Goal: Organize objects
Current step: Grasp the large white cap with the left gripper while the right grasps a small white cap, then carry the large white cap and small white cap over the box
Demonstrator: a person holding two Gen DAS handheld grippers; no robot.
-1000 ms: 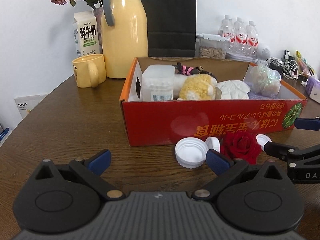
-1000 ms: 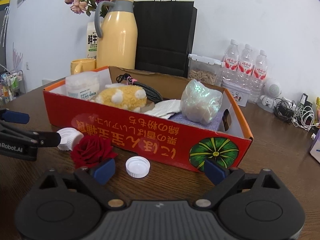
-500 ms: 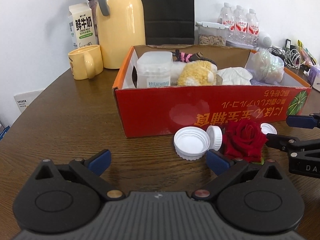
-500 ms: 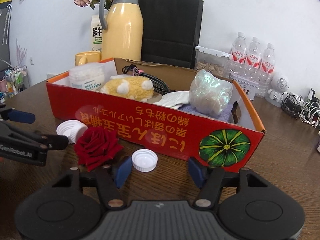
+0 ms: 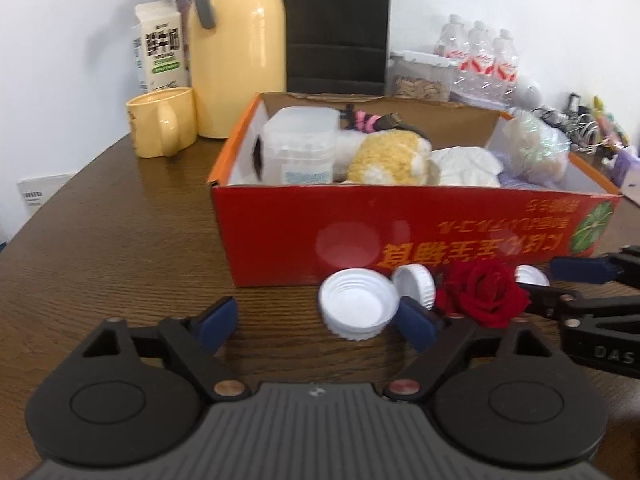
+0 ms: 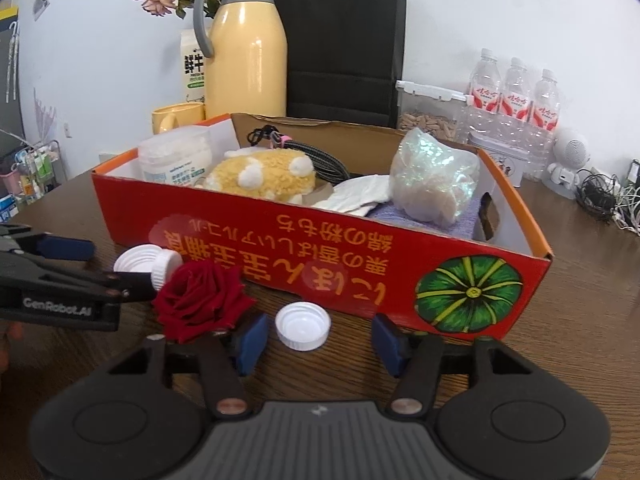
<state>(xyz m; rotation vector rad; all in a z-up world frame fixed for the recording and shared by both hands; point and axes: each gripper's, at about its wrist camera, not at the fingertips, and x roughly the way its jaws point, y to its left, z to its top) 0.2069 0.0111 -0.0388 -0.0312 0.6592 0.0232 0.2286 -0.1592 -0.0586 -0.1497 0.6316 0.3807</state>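
Three white caps and a red rose (image 5: pixel 486 294) lie on the table against the front wall of the red cardboard box (image 5: pixel 400 220). My left gripper (image 5: pixel 316 322) is closing; the large cap (image 5: pixel 358 308) sits between its fingers, close to the right pad, and the left pad is well clear of it. A smaller cap (image 5: pixel 414 280) leans on the large one. My right gripper (image 6: pixel 320 338) is closing around the small flat cap (image 6: pixel 303 325), with a gap on both sides. The rose (image 6: pixel 202 302) lies just left of its left finger.
The box (image 6: pixel 280 240) holds a plastic jar, a yellow plush toy, a cable, tissues and a shiny bag. Behind it stand a yellow thermos (image 5: pixel 240 48), a yellow mug (image 5: pixel 160 126), a milk carton, a black bag and water bottles (image 6: pixel 516 92). Cables lie at the far right.
Both grippers' jaws have narrowed, the right one more. Both cameras have come slightly closer to the caps. The caps and the rose have not moved.
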